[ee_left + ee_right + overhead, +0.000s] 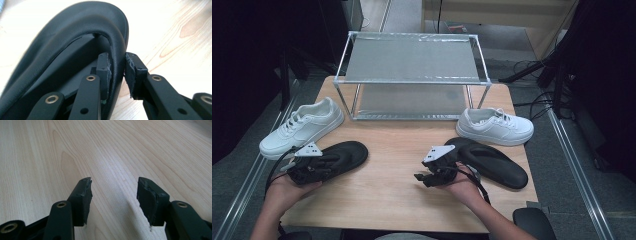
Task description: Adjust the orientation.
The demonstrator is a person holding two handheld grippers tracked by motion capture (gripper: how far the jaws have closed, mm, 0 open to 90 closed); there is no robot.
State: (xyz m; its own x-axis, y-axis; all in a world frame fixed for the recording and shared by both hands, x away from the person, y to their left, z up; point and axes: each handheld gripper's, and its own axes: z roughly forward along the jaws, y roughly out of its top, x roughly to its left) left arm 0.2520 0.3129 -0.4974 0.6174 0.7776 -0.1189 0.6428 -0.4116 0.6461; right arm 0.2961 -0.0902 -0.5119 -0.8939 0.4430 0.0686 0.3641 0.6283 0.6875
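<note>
The black slipper [337, 157] at your left lies on the bench [397, 175] near its left front part, its long axis running on a slant: the rounded toe points away from you and to the right, the heel end sits toward your left hand [287, 187]. In the left gripper view the slipper's upper band arches over the footbed, and the edge of that band stands between the two pads. Your left tool [117, 72] has its jaws drawn in around that band edge: one pad lies against the inner side of the band, the other sits just at its outer face, with a thin gap that may or may not be closed; you cannot tell for sure whether it presses. The slipper rests flat on the wood.

Just behind it and to the left lies a white sneaker [302, 127], toe toward the front left corner, near the slipper but apart from it.

Your right tool [113, 195] hovers low over bare wood with its jaws wide apart and nothing between them. In the high view it sits just at the near end of the second black slipper [492, 162], whose long axis runs from the middle of the bench out toward the right front. Behind that one rests a second white sneaker [494, 126], lying crosswise near the right edge.

At the far side of the bench stands a two-level metal shoe rack [412, 75].
</note>
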